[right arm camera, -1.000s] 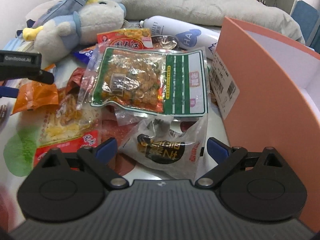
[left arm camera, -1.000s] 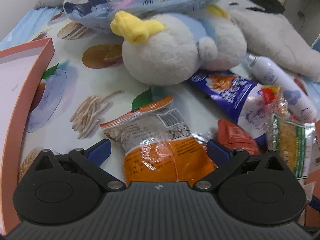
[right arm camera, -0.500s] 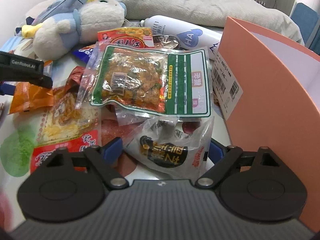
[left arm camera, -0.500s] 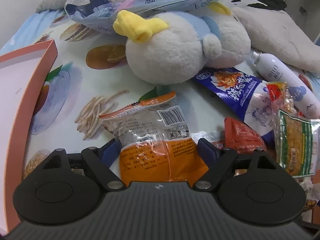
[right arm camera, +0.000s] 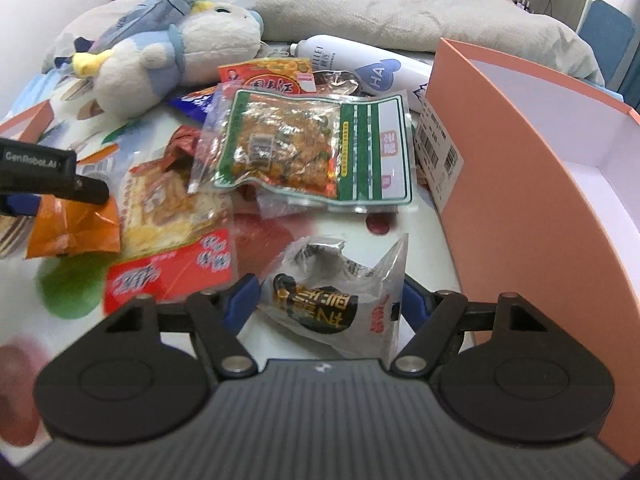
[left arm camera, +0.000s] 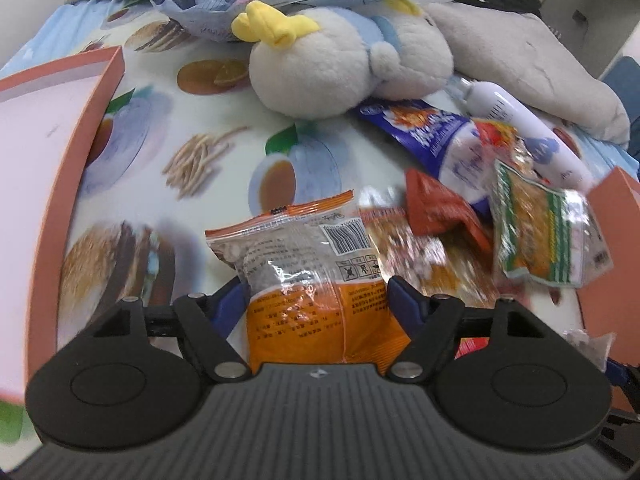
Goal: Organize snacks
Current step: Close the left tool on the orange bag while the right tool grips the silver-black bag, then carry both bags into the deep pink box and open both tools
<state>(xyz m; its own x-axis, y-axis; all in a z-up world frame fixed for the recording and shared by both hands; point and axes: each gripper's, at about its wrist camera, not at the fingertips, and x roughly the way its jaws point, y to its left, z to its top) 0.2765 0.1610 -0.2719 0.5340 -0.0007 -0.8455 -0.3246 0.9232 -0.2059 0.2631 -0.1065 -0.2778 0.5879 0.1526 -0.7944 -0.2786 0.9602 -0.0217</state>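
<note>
Left wrist view first, going from left to right. A salmon-pink cardboard box [left arm camera: 60, 160] with a white inside stands at the left edge, and no snack shows in the part we can see. Next comes the left gripper [left arm camera: 316, 298]. Its blue pads have just been closing, and now they press on both sides of a clear and orange plastic snack bag [left arm camera: 316, 280]. The bag looks lifted a little off the fruit-print cloth [left arm camera: 224, 184]. Behind it lies a soft white and blue toy bird [left arm camera: 344, 64] with a yellow beak. To the right sits a pile of snacks: a dark red packet [left arm camera: 436, 208], a blue and white packet [left arm camera: 436, 136] and a clear bag with green stripes [left arm camera: 544, 232].

Right wrist view next. The same pile fills the left and middle, with a red and white packet [right arm camera: 172, 272] in front. The right gripper [right arm camera: 328, 300] has also just been closing its jaws. They squeeze a silver and black crinkly snack bag [right arm camera: 336, 296] between them. At the right stands a second salmon-pink cardboard box [right arm camera: 540, 208], and the inside we can see looks bare.

I think the job has only just begun. Two snacks are grabbed, but none are put away yet. Many packets wait on the cloth, so most of the tidying is left to do.
</note>
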